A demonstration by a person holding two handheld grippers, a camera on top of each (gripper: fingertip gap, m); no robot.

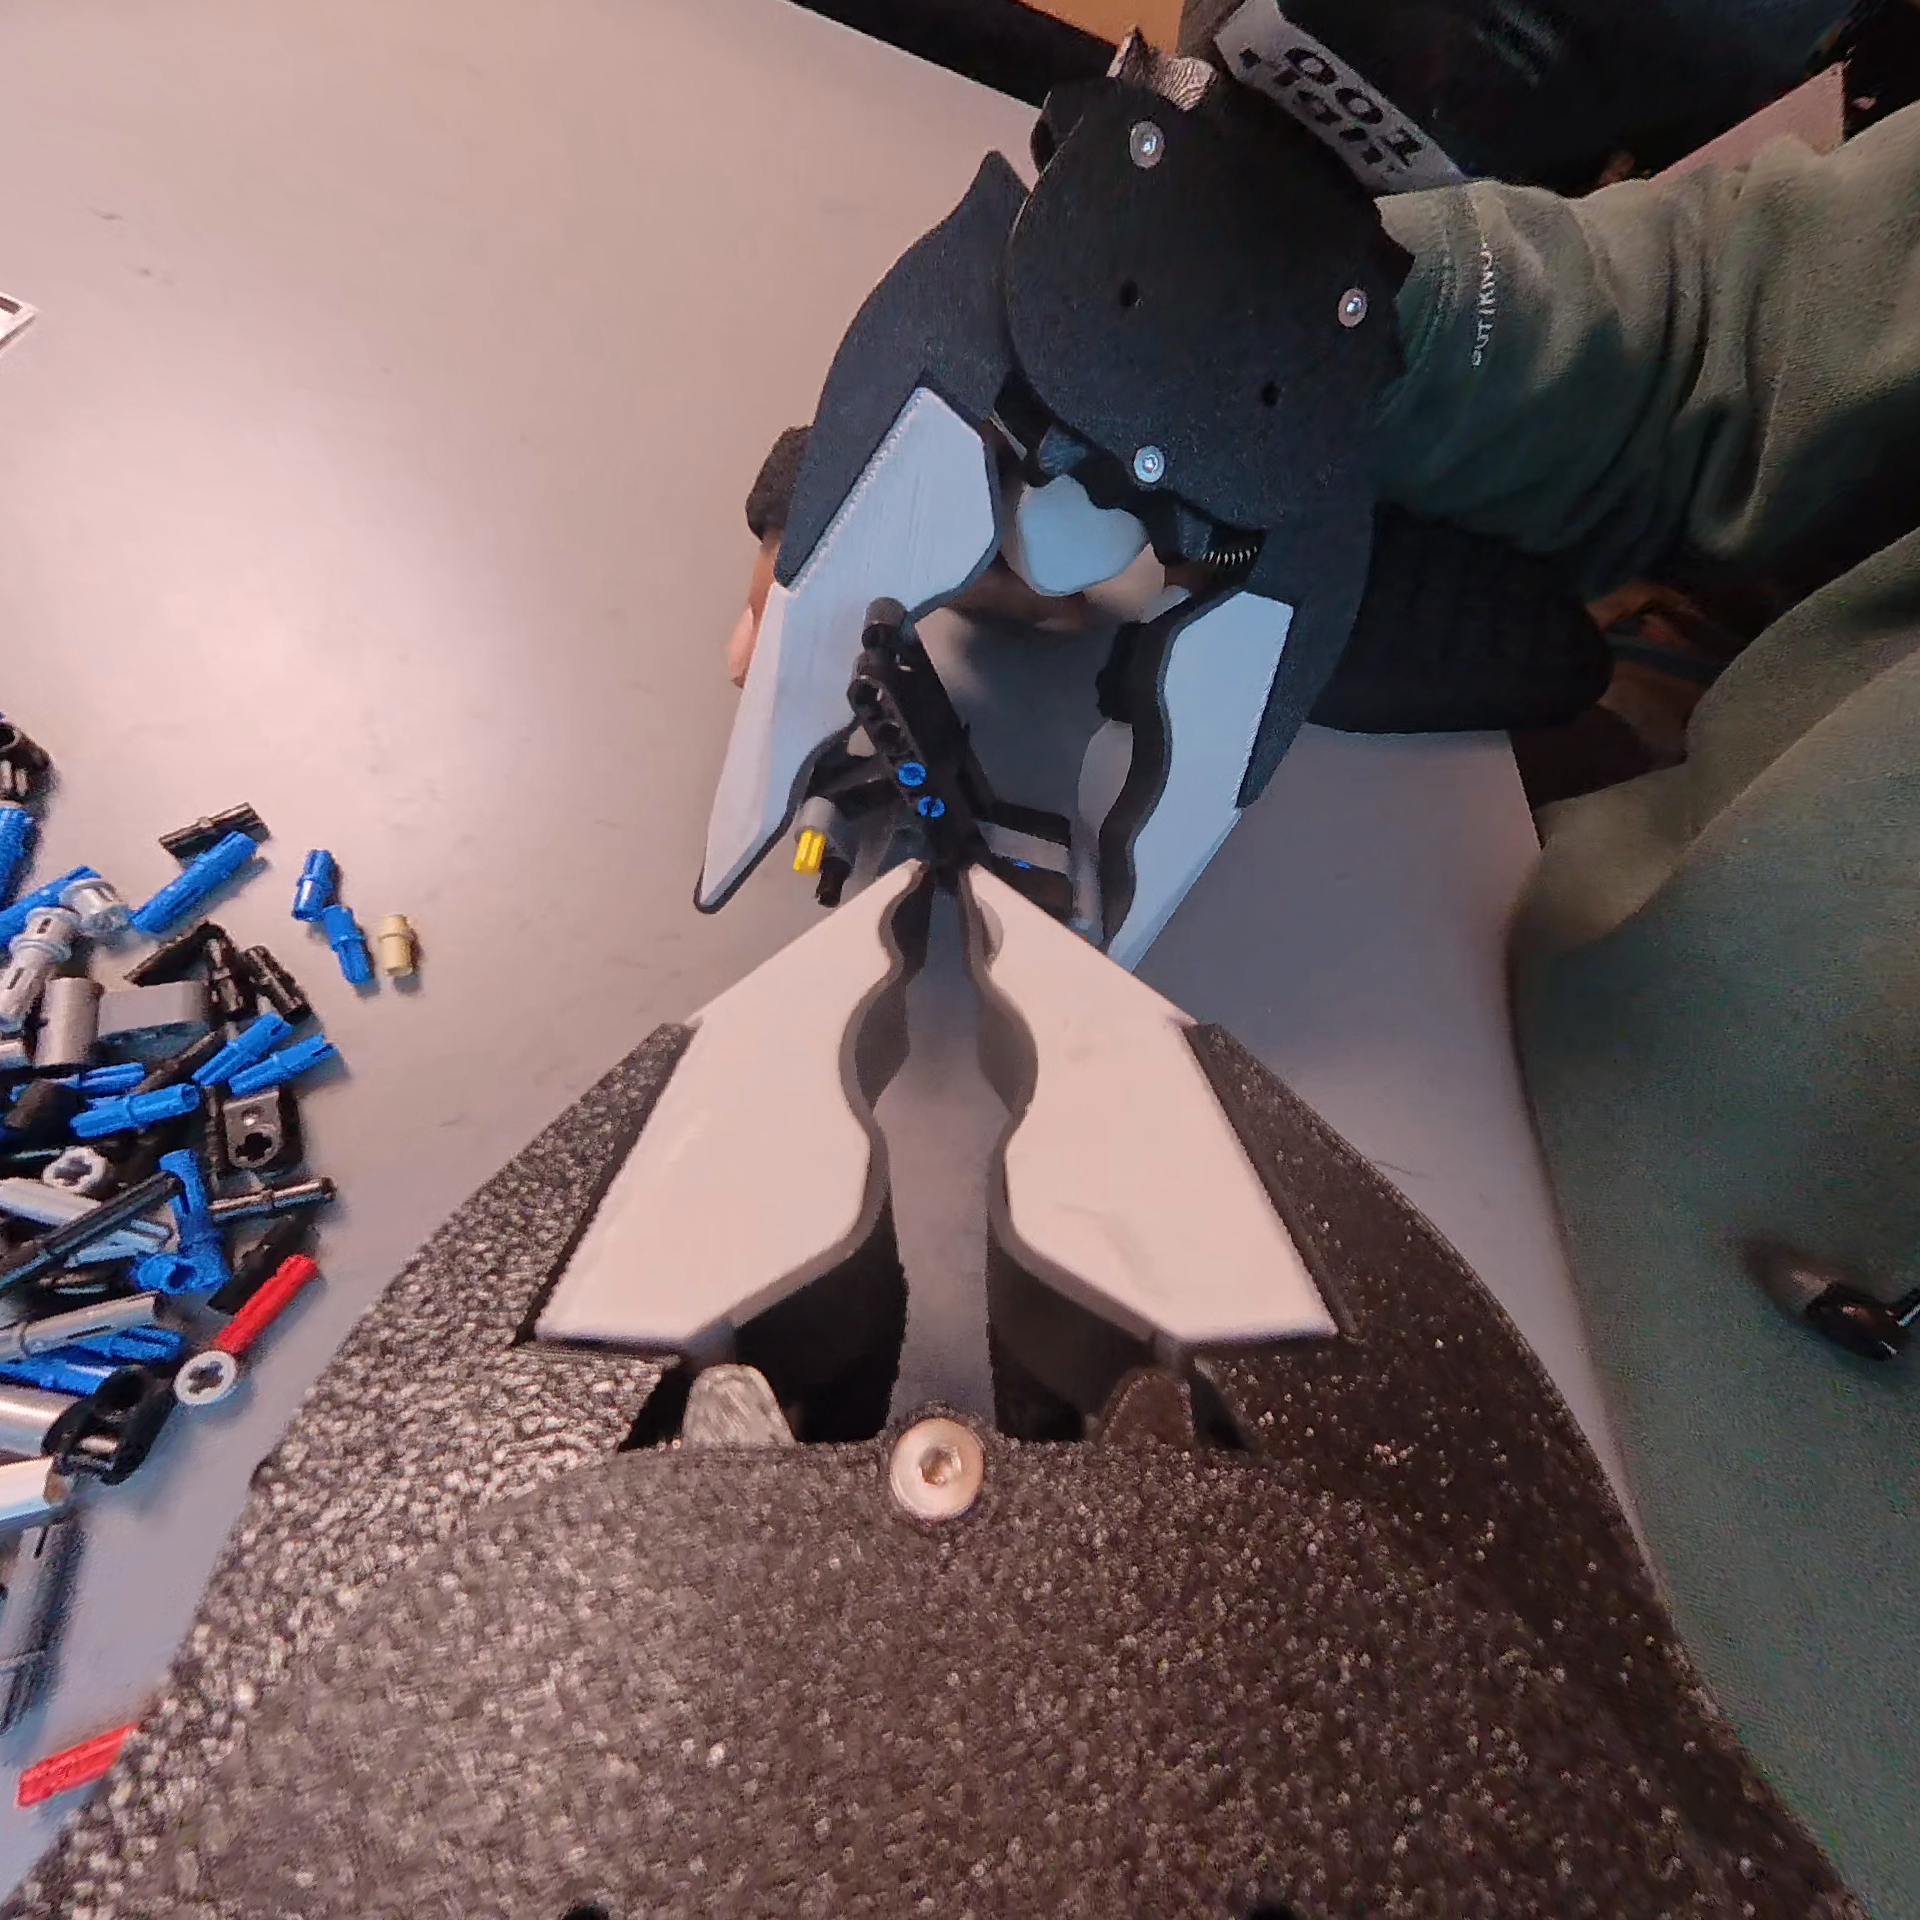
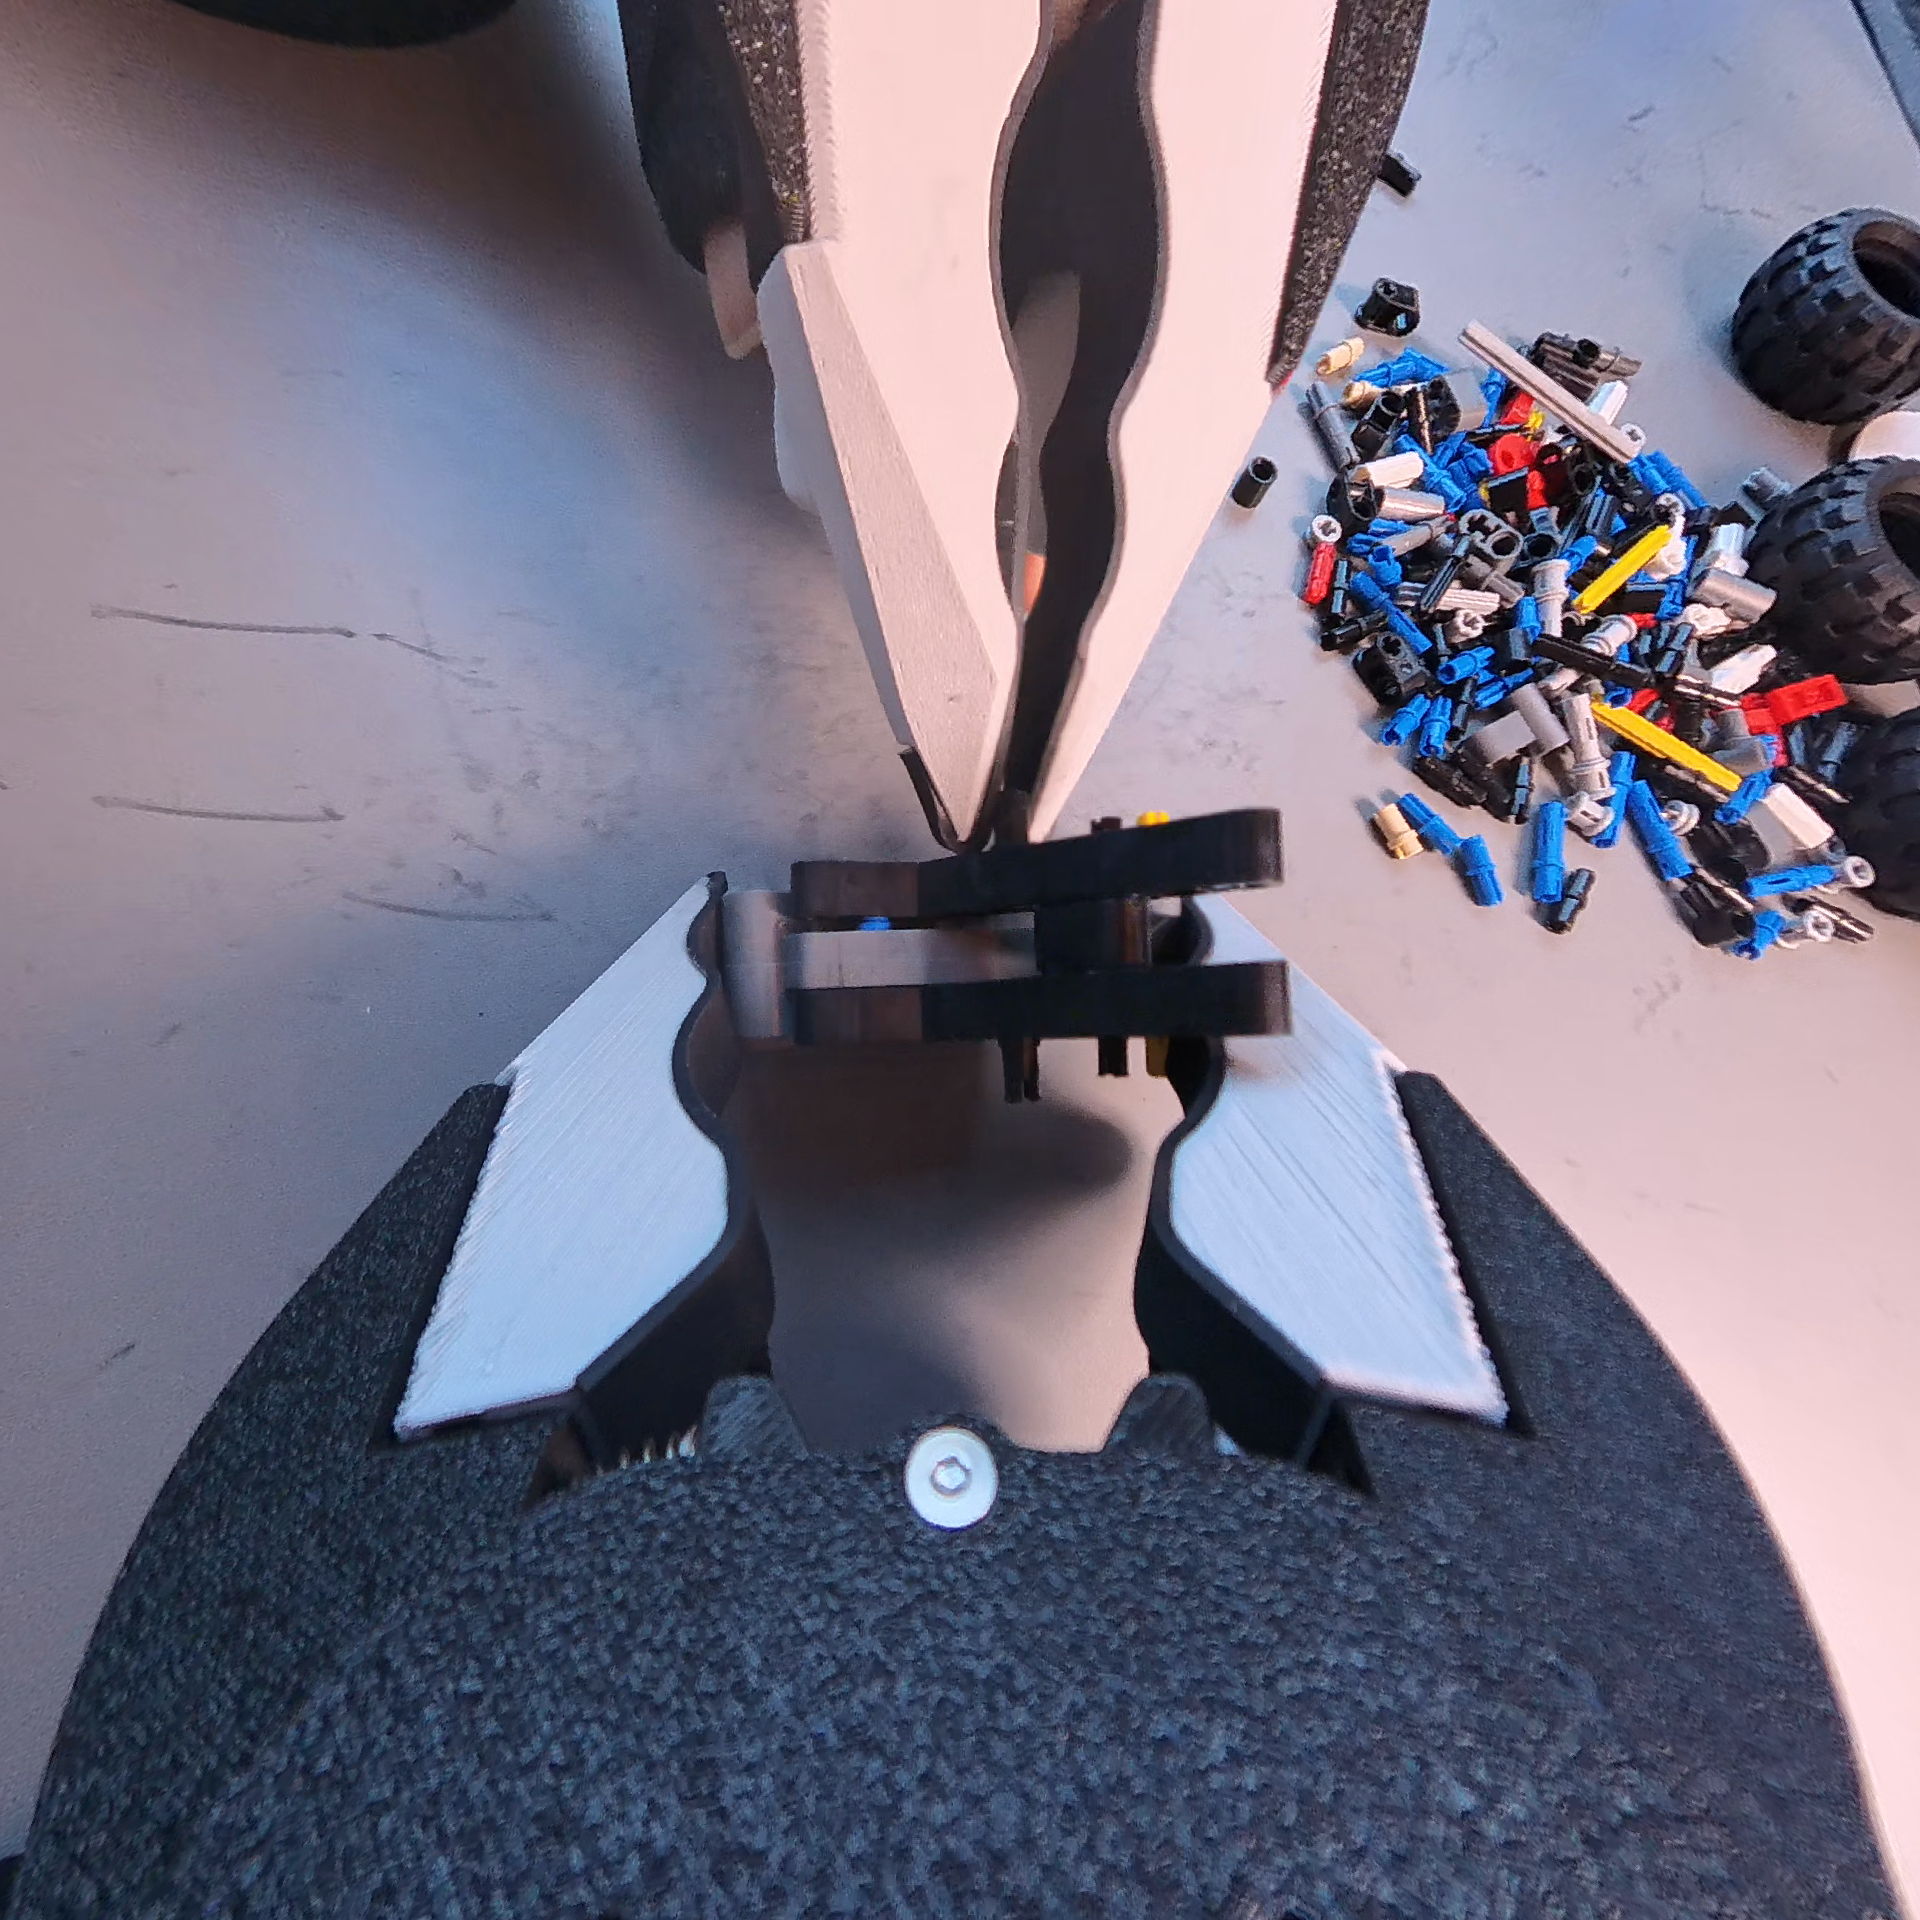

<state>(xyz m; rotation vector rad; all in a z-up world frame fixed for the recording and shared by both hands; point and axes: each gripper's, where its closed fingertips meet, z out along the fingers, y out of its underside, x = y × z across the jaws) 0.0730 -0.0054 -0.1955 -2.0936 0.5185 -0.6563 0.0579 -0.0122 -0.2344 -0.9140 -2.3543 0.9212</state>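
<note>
A small assembly of black holed beams [image 1: 899,727] with blue pins and a yellow axle is held above the grey table [image 1: 468,416]. My right gripper [image 1: 917,920] comes in from the upper right, shut on the assembly's two ends. In the right wrist view the assembly [image 2: 1101,862] spans my right gripper [image 2: 961,930] from finger to finger. My left gripper [image 1: 940,881] is almost closed, its tips pinching a small black piece at the assembly's near edge. In the right wrist view my left gripper [image 2: 1000,823] points down onto the top beam.
A pile of loose blue, black, grey, red and yellow pins and axles [image 1: 156,1091] lies to the left on the table; it also shows in the right wrist view [image 2: 1579,623]. Black knobbly tyres [image 2: 1829,312] stand beside it. A green sleeve [image 1: 1662,364] fills the right side.
</note>
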